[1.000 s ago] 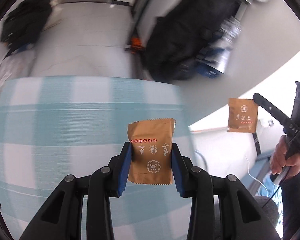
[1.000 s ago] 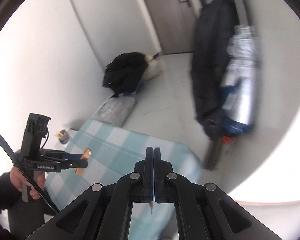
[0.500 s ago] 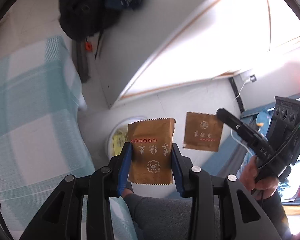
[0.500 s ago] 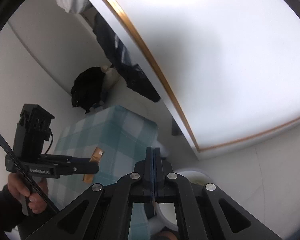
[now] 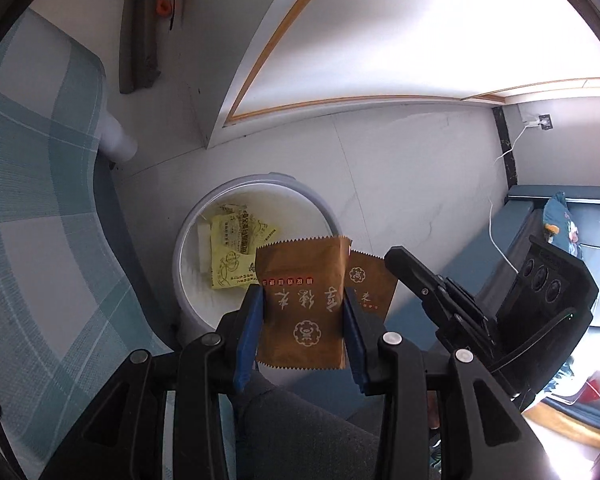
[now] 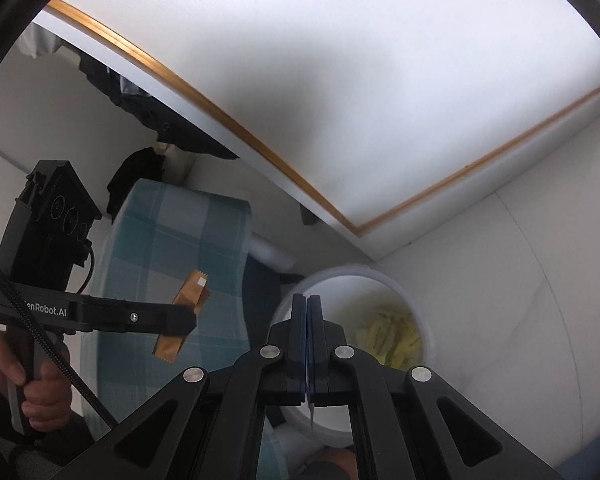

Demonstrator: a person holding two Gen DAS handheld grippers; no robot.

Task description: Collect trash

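My left gripper [image 5: 303,300] is shut on a brown snack packet [image 5: 304,320], gripped by its two side edges between the blue pads. It hangs over the near rim of a white round bin [image 5: 324,208] on the floor, which holds yellow wrappers [image 5: 232,256]. My right gripper [image 5: 394,260] comes in from the right, shut on a second brown packet [image 5: 370,284] right behind the first. In the right wrist view the right gripper [image 6: 307,300] is pressed together with only a sliver of packet [image 6: 311,418] showing, above the bin [image 6: 424,320]. The left gripper [image 6: 188,320] holds its packet [image 6: 184,312] at the left.
A table under a blue-and-white checked cloth [image 5: 40,200] stands left of the bin. A white panel with a wooden trim [image 5: 340,100] lies beyond. The person's grey-clad leg [image 5: 300,432] is beneath the grippers. A blue sofa [image 5: 540,216] and a white cable [image 5: 496,208] are at the right.
Both grippers have swung down and away from the checked cloth to hang over the white bin. Each still holds its brown packet, and the two packets have come close together.
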